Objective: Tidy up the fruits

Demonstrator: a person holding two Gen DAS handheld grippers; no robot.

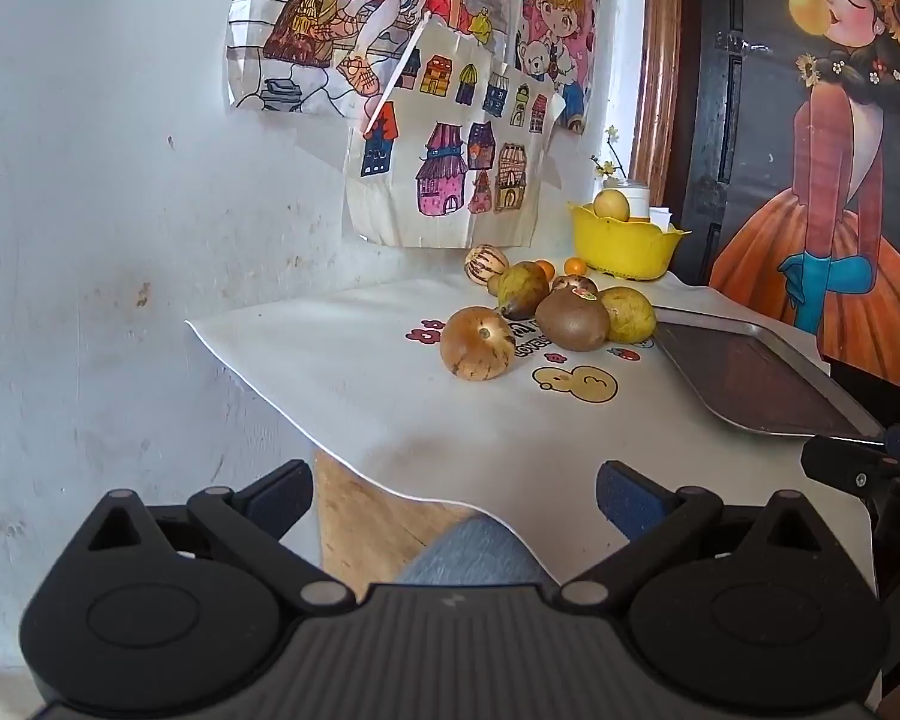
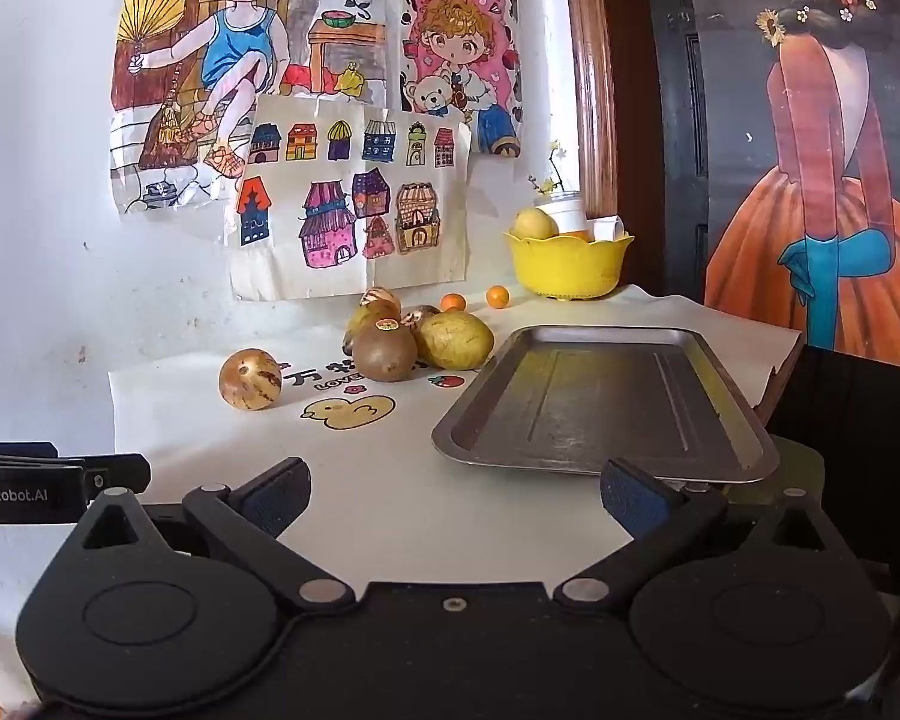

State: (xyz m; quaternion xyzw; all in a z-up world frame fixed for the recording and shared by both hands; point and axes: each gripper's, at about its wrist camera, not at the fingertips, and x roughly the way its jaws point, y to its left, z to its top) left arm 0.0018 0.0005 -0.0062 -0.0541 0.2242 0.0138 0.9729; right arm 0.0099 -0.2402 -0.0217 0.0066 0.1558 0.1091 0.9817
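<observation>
A pile of fruit lies on the white table cover: a brown kiwi (image 1: 572,318) (image 2: 385,351), a yellow-green fruit (image 1: 627,314) (image 2: 455,339), a round striped tan fruit (image 1: 477,343) (image 2: 250,378) set apart at the left, and two small orange fruits (image 2: 475,299) behind. A grey metal tray (image 2: 606,402) (image 1: 750,378) lies to the right with nothing in it. A yellow bowl (image 2: 567,264) (image 1: 624,243) at the back holds a yellow fruit. My left gripper (image 1: 455,495) and right gripper (image 2: 456,495) both stand open near the front edge, well short of the fruit, nothing between their fingers.
Drawings hang on the white wall (image 1: 90,180) behind the table. A dark painted door (image 2: 810,150) stands at the right. A white jar (image 2: 567,213) with a twig sits behind the bowl. A person's knee in blue jeans (image 1: 468,546) shows below the table's front edge.
</observation>
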